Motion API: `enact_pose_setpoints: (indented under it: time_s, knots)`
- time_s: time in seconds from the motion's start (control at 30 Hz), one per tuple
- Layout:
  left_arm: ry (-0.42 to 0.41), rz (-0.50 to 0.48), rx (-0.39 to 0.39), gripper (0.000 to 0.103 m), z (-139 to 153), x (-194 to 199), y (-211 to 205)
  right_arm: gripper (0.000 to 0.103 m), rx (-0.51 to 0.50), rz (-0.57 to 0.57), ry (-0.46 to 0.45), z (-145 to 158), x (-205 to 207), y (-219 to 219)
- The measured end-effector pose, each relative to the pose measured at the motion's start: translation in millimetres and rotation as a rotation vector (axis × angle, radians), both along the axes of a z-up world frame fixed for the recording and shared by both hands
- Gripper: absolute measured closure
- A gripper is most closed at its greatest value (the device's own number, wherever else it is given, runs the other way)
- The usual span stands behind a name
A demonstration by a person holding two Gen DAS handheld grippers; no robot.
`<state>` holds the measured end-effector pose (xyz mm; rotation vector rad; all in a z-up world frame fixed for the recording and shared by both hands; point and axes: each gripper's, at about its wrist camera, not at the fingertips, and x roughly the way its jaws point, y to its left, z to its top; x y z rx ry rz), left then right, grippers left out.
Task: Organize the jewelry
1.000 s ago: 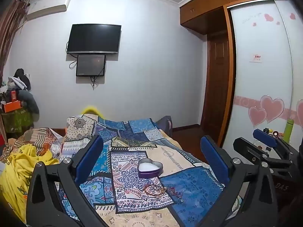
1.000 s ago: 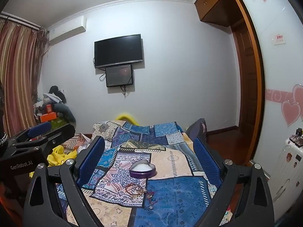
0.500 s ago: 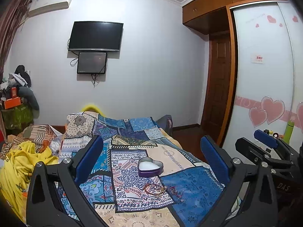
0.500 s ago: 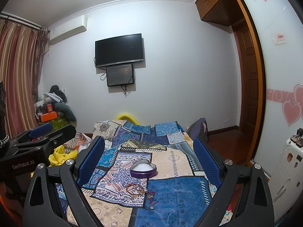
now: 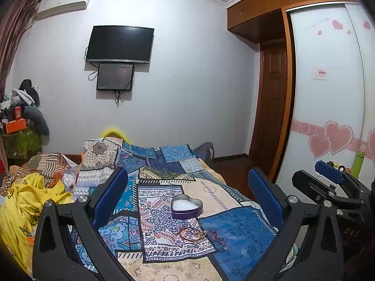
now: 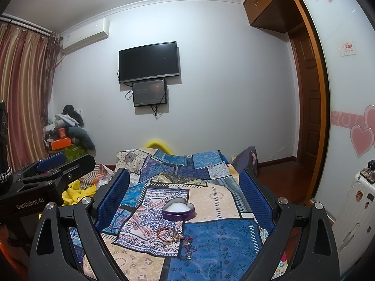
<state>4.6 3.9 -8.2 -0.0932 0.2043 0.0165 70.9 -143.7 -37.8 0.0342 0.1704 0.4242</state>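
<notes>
I hold both grippers up over the foot of the bed, side by side and pointing the same way. My left gripper (image 5: 187, 196) has its blue pads spread wide with nothing between them, and my right gripper (image 6: 184, 192) is spread just as wide and also grips nothing.

Ahead of both lies the patchwork bedspread (image 5: 236, 231). On it sits a heart-shaped purple box (image 5: 186, 206), lid off, with a white lining showing. Nearer to me than the box, and apart from it, lies a small heap of jewelry: bracelets (image 5: 191, 234) of reddish and gold tones, and just to their right a thin red piece (image 5: 218, 238) too tangled to tell what it is.

The left camera shows my right gripper from the side at the right edge, and beyond it a green bottle (image 5: 359, 164) against the wardrobe door with pink hearts. It also shows a large yellow blanket (image 5: 25, 201) bunched on the left of the bed.

The right camera shows my left gripper from the side at its left edge, striped curtains (image 6: 23, 93) by the wall, and a white suitcase (image 6: 356, 213) with stickers at far right. From here the bracelets (image 6: 167, 234) and the box (image 6: 178, 210) lie closer to the centre line between my pads.
</notes>
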Motion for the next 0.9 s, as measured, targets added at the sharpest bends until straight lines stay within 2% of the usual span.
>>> enact_pose_setpoints:
  time_s: [0.9]
  knots:
    - [0.004, 0.000, -0.001, 0.000, 1.6, -1.8, 1.1, 0.010, 0.001, 0.001, 0.003, -0.7, -0.6, 0.9]
